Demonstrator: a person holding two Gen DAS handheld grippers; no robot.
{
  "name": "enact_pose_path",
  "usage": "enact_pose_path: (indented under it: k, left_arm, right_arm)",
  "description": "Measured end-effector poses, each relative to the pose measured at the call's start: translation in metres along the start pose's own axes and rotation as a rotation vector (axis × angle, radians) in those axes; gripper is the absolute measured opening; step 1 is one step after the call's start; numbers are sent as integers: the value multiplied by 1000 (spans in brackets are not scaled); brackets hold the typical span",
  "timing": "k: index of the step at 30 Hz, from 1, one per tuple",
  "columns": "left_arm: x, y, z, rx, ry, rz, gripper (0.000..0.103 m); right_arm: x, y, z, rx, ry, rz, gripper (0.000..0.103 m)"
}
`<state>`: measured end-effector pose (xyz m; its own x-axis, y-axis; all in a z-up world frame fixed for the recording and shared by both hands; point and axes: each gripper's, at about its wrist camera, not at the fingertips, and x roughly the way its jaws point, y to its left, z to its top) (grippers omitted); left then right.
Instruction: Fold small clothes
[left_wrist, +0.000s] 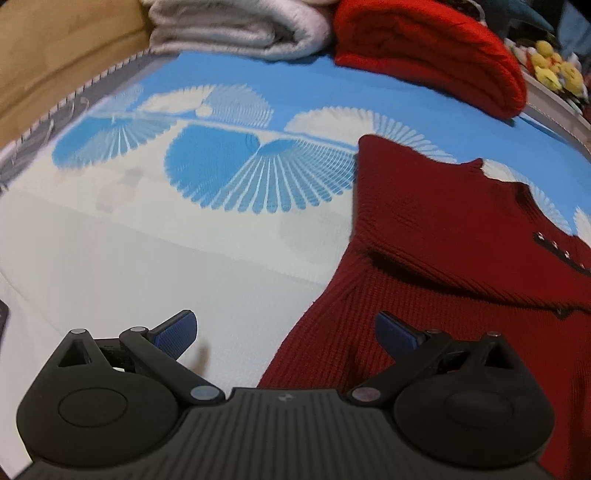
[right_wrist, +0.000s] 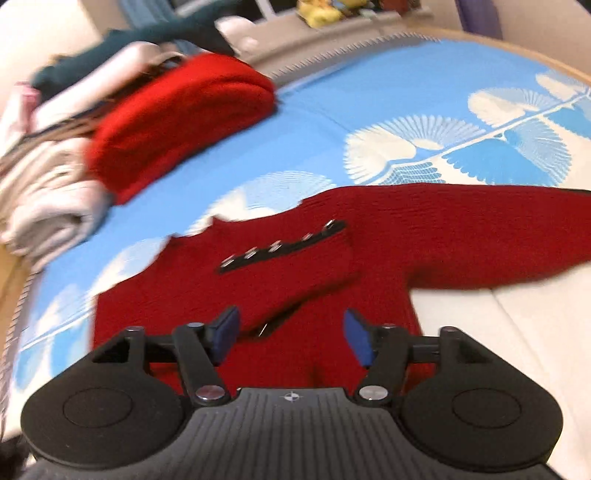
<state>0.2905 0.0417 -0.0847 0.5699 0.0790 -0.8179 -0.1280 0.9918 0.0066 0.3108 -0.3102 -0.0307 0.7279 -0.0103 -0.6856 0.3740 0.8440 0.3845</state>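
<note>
My left tool (left_wrist: 286, 334) is released, its blue pads spread wide with nothing between them. It hangs over the white part of the sheet (left_wrist: 147, 258), and the dark red sweater (left_wrist: 443, 258) lies from 1 to 4 o'clock of it, the right pad over the knit edge; I cannot tell whether it touches. My right tool (right_wrist: 291, 332) is released too, pads apart, held over the sweater's (right_wrist: 332, 240) lower body, which fills the gap between them.

The sweater lies flat on the blue and white fan-print sheet (right_wrist: 406, 110). One sleeve is folded across the chest, its black buttoned cuff (right_wrist: 280, 245) at 12 o'clock of my right tool. The other sleeve (right_wrist: 498, 236) stretches straight out toward 2 o'clock.

A folded bright red knit (right_wrist: 177, 129) sits at 11 o'clock in the right view, well apart from the sweater, against a pile of pale folded clothes (right_wrist: 48, 206). In the left view it (left_wrist: 424, 48) lies at 1 o'clock beside a folded white garment (left_wrist: 236, 29).
</note>
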Motion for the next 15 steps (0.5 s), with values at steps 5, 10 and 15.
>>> enact_pose_path:
  k: [5, 10, 15]
  left_arm:
    - [-33, -8, -15, 73, -73, -20, 103]
    - [-84, -19, -52, 125, -129, -93, 103]
    - [-128, -30, -99, 146, -176, -116, 103]
  right_arm:
    - [-84, 1, -70, -117, -94, 22, 81]
    - [-106, -5, -125, -263, -163, -112, 81]
    - [-115, -12, -135, -246, -135, -90, 81]
